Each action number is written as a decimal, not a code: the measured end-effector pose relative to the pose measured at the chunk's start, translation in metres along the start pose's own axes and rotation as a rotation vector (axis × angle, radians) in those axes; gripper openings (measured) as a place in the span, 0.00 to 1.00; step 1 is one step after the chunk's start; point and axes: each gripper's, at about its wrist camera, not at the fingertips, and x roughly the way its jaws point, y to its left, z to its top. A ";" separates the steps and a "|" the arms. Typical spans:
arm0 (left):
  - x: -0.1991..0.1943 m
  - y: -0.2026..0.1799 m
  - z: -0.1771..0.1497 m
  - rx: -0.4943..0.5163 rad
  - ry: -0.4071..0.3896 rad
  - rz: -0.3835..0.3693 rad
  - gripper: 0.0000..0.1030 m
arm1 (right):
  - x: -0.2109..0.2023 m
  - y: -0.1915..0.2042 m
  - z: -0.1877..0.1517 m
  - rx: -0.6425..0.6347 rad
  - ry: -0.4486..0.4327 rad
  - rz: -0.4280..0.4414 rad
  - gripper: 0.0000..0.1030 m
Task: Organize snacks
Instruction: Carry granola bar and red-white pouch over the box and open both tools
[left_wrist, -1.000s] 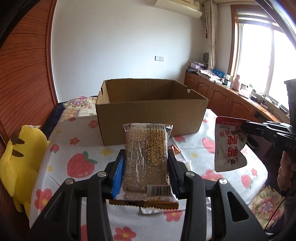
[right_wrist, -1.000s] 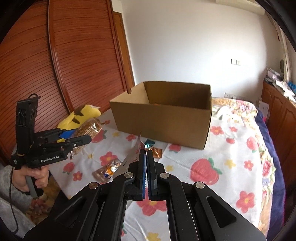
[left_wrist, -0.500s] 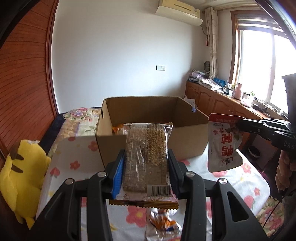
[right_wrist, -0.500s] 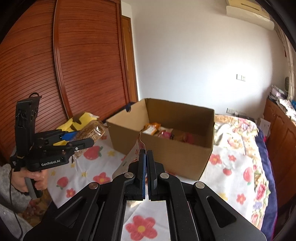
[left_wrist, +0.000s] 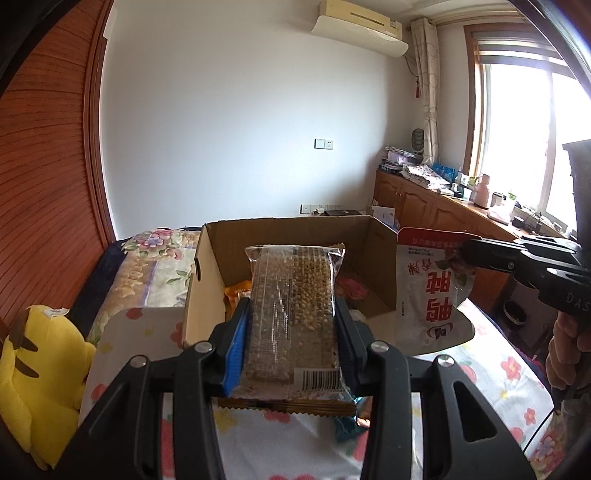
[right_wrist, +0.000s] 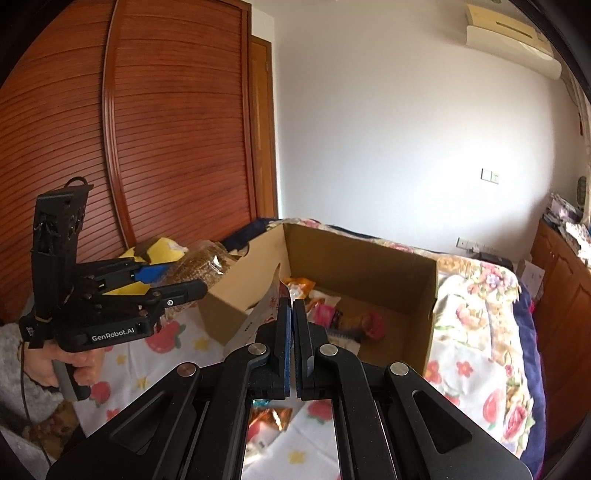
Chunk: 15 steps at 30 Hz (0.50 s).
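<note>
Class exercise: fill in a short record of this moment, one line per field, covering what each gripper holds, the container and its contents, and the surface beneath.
left gripper: shut on clear-wrapped grain bar pack
right gripper: shut on white pouch with red characters
container: open cardboard box
box contents: several snack packets, types unclear
surface: floral cloth
beside box: yellow plush toy

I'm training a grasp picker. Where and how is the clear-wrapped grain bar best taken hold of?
Grip the clear-wrapped grain bar across its narrow width near the barcode end, approaching lengthwise from that end. It is long, flat and stiff, so its parallel long edges suit the pads, as the left gripper shows.
</note>
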 end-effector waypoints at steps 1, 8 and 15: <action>0.006 0.003 0.003 -0.006 0.004 -0.003 0.39 | 0.004 -0.002 0.002 -0.001 -0.001 0.000 0.00; 0.026 0.009 0.017 -0.001 -0.018 -0.003 0.39 | 0.031 -0.019 0.011 0.013 -0.018 -0.008 0.00; 0.042 0.009 0.028 0.022 -0.028 -0.004 0.40 | 0.056 -0.035 0.015 0.030 -0.023 -0.023 0.00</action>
